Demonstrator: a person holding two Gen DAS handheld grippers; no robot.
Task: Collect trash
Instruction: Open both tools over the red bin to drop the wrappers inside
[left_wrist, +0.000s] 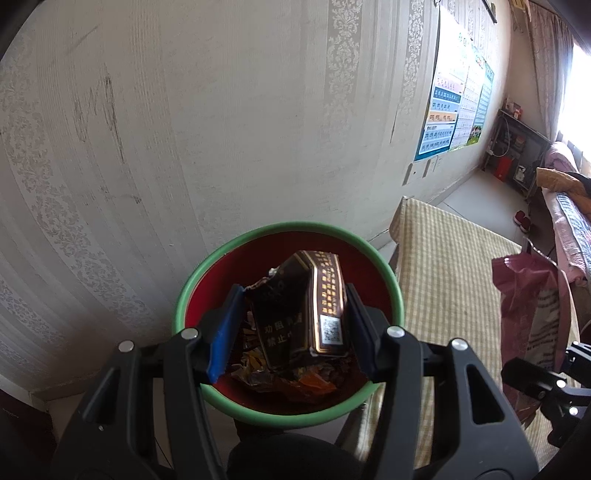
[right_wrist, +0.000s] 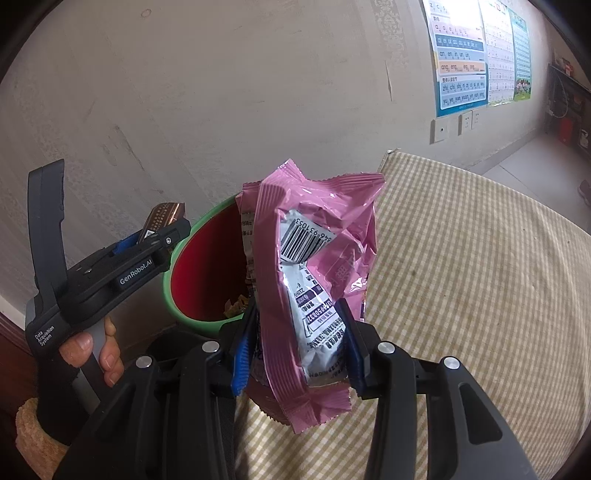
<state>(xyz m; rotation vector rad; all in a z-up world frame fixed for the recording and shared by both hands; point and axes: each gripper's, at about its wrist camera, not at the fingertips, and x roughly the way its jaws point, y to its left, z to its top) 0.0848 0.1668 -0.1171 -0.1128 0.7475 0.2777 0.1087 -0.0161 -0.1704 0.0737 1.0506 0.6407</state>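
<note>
My left gripper (left_wrist: 291, 325) is shut on a crumpled dark brown cigarette pack (left_wrist: 303, 310) with gold print, held right above the mouth of a bin (left_wrist: 207, 262) with a green rim and red inside. Wrappers (left_wrist: 295, 380) lie at the bin's bottom. My right gripper (right_wrist: 299, 343) is shut on a pink snack bag (right_wrist: 314, 266) with a barcode, held upright just right of the bin (right_wrist: 199, 266). From the right wrist camera, the left gripper (right_wrist: 162, 230) shows at the left with the pack (right_wrist: 166, 214) between its jaws. The pink bag (left_wrist: 524, 295) also appears at the right of the left wrist view.
A table with a beige checked cloth (right_wrist: 461, 277) stands right of the bin, against a pale patterned wall (left_wrist: 184, 129). Posters (right_wrist: 461, 55) and wall sockets (right_wrist: 454, 123) are further right. A person's hand (right_wrist: 96, 350) grips the left tool's handle. A bed (left_wrist: 569, 214) and shelf stand far right.
</note>
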